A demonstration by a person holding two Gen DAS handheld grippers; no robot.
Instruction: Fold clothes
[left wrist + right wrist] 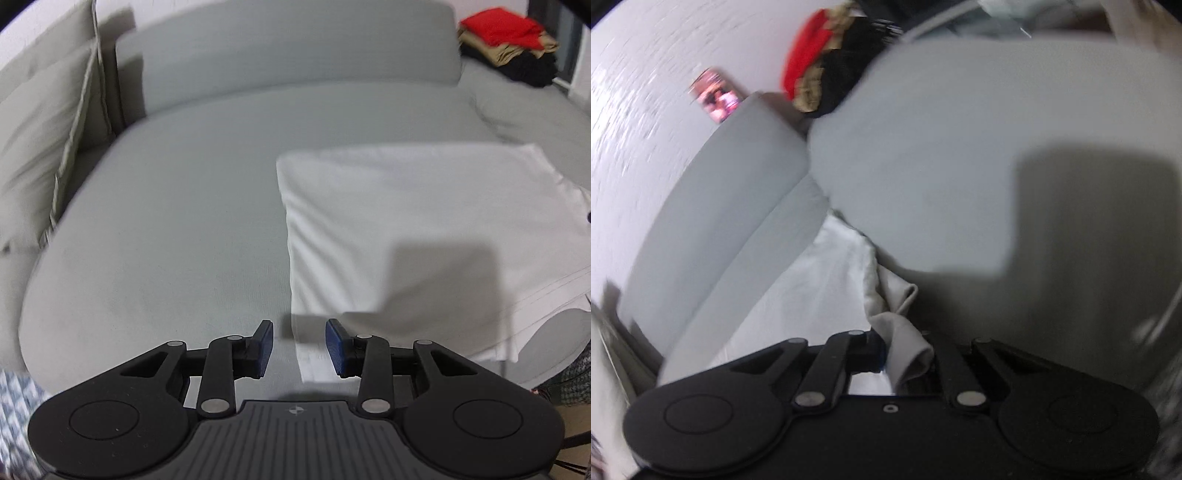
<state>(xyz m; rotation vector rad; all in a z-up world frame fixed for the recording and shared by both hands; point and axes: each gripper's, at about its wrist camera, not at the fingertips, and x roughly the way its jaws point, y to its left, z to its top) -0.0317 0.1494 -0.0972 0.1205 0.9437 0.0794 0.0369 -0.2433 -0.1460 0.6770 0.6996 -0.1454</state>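
Shirt [424,236] folded into a white rectangle on the grey sofa [166,221], right half of the left wrist view.

No readable writing anywhere. Soft, wrinkled cotton-looking cloth; left gripper [299,349] hangs spread and empty over its near left corner. Right gripper [908,354] is pinched onto a bunched fold of shirt, bottom center. Red, tan and black clothes pile [509,40] sits upper right.

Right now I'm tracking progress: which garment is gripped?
The white garment, bunched between the right gripper fingers; the red, tan and black clothes sit stacked apart, untouched.
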